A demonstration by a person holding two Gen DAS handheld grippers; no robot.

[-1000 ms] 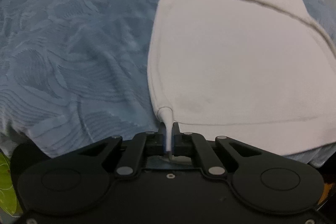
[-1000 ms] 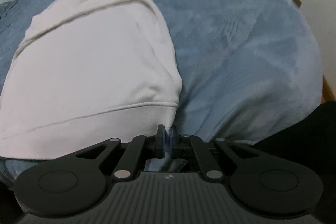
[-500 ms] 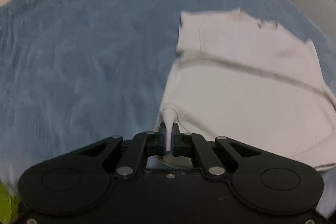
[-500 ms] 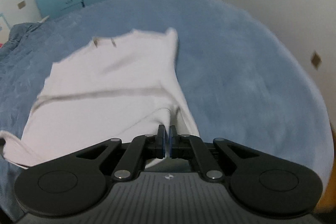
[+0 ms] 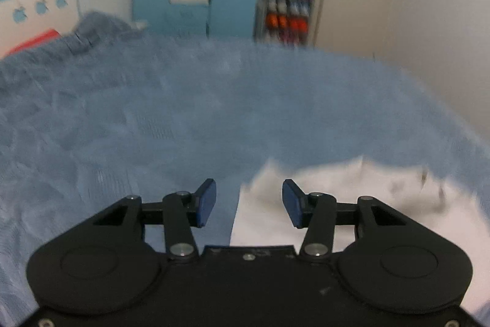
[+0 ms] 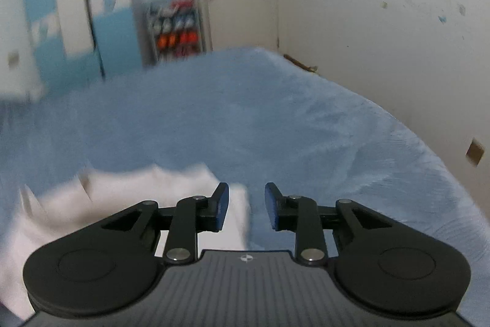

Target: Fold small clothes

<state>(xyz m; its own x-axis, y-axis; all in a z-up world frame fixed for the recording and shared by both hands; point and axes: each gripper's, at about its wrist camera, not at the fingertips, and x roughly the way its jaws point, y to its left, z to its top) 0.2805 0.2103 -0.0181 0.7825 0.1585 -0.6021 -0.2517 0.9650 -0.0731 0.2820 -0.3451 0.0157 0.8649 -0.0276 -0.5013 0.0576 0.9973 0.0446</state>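
Lying limp on the blue bed cover (image 5: 214, 118), toward the near edge of the bed, the white garment (image 5: 382, 204) looks thin, light and soft; it should drape and crease easily, so pinching a hem or corner seems best. The left tool (image 5: 248, 203) hangs over its left edge, jaws apart and empty. The right tool (image 6: 246, 206), likewise spread, sits above its right edge (image 6: 239, 210).

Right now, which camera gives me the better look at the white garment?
Left wrist: the white garment spreads wide to the right of the open fingers, its top edge visible, though blurred. Right wrist shows the same garment at lower left, partly hidden behind the gripper.
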